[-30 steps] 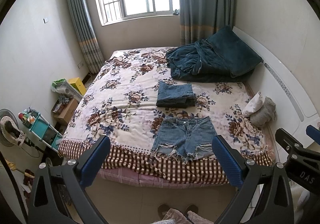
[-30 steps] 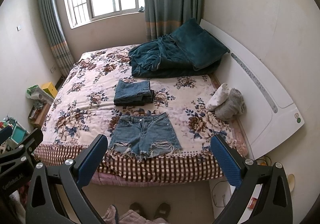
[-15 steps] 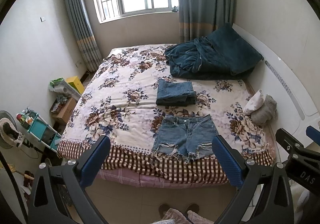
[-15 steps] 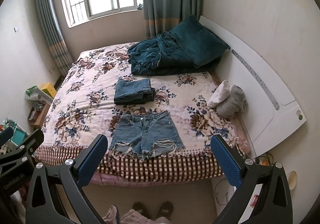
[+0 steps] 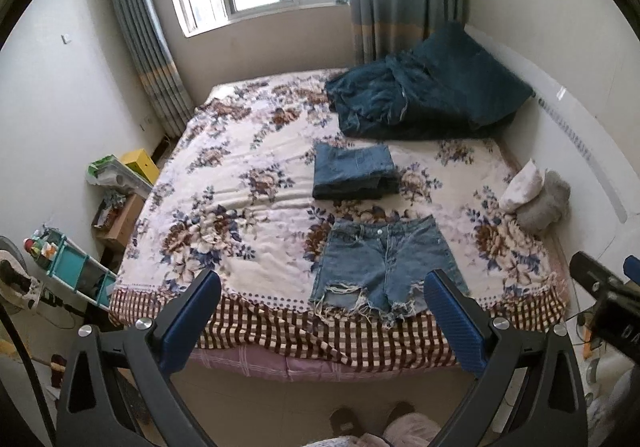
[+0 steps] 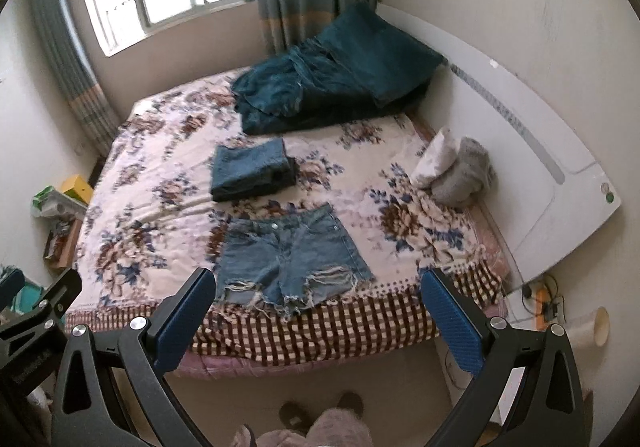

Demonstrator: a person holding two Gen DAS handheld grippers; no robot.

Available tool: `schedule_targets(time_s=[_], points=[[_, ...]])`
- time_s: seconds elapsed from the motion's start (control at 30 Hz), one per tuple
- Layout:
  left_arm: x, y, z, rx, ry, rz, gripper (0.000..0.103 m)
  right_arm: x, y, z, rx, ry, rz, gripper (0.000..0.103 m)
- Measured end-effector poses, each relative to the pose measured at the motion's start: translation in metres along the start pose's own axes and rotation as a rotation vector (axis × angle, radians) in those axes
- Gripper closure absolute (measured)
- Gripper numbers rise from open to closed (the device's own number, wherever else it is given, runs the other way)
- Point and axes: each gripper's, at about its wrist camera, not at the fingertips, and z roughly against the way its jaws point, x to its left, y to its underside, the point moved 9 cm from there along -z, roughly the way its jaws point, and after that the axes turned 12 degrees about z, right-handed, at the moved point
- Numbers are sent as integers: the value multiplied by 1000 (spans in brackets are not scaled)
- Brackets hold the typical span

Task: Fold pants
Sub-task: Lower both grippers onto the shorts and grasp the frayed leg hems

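two grippers, left [image 5: 322, 321] and right [image 6: 320, 317], hang released and empty above the floor. shorts [image 5: 384, 267] lie flat at bed's [image 5: 248, 323] near edge, within reach for folding; folded jeans [image 5: 354, 171] behind.

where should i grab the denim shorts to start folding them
Take the denim shorts at one side seam: left tool on a waistband corner, right tool on the frayed hem below it. They lie flat, front up, hems at the near bed edge, so come from above.
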Motion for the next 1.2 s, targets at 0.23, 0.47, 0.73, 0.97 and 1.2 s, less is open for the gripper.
schedule_targets(time_s=[0.23,0.47,0.73,0.97,1.2], points=[[-20,4,-86,34,-132,-32,0,-29,-11,-108,85,-77,-7,0],[-72,27,-199,74,-379,-65,0,-76,-15,-280,290,-287,13,0],[-171,99,-348,266,-518,-56,0,-164,-24,-512,510,-385,118,33],[-273,195,-445,499,-429,26,0,-181,-1,-662,716,-578,176,32],[-338,258,-507,600,-376,22,0,-144,24,-747,819,-768,299,32]])
